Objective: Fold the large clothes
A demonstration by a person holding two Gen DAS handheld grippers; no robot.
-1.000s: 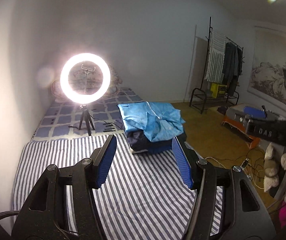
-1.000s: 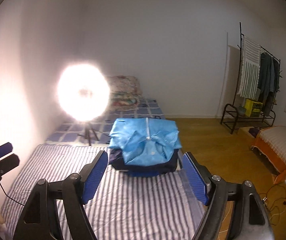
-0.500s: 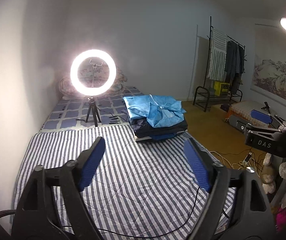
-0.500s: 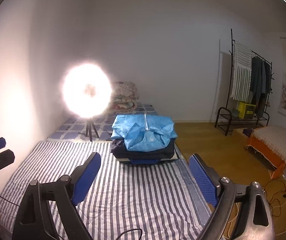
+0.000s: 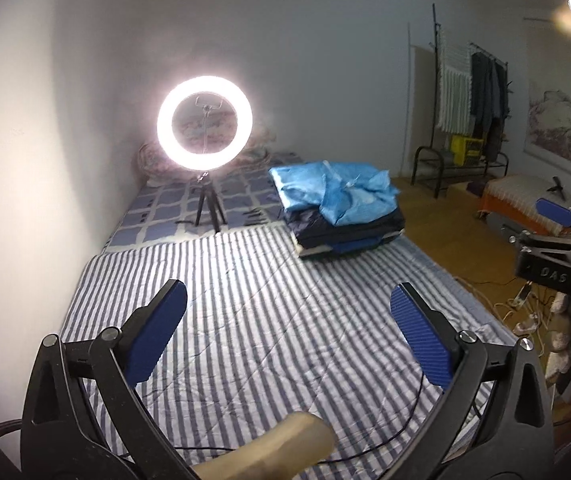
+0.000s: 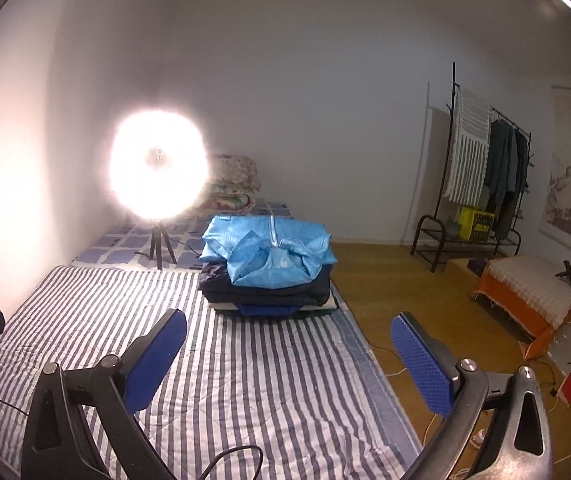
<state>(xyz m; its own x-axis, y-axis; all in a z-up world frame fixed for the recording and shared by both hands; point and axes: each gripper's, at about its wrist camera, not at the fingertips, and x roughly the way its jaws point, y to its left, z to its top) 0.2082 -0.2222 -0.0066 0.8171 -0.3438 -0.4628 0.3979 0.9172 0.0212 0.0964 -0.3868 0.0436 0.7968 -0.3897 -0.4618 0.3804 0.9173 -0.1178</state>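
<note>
Cable trailing across the striped bed could snag either tongs; left tongs and right tongs, jaws just opened wide, hold nothing, well short of the folded stack.

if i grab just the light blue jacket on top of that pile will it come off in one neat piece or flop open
Probably flops open: the light blue jacket looks thin and crinkled, its folds loose and puffed. It likely is light and may slide off the dark folded clothes beneath, since the fabric has a slight sheen.

A home bedroom — striped mattress, pillows, clothes rack.
</note>
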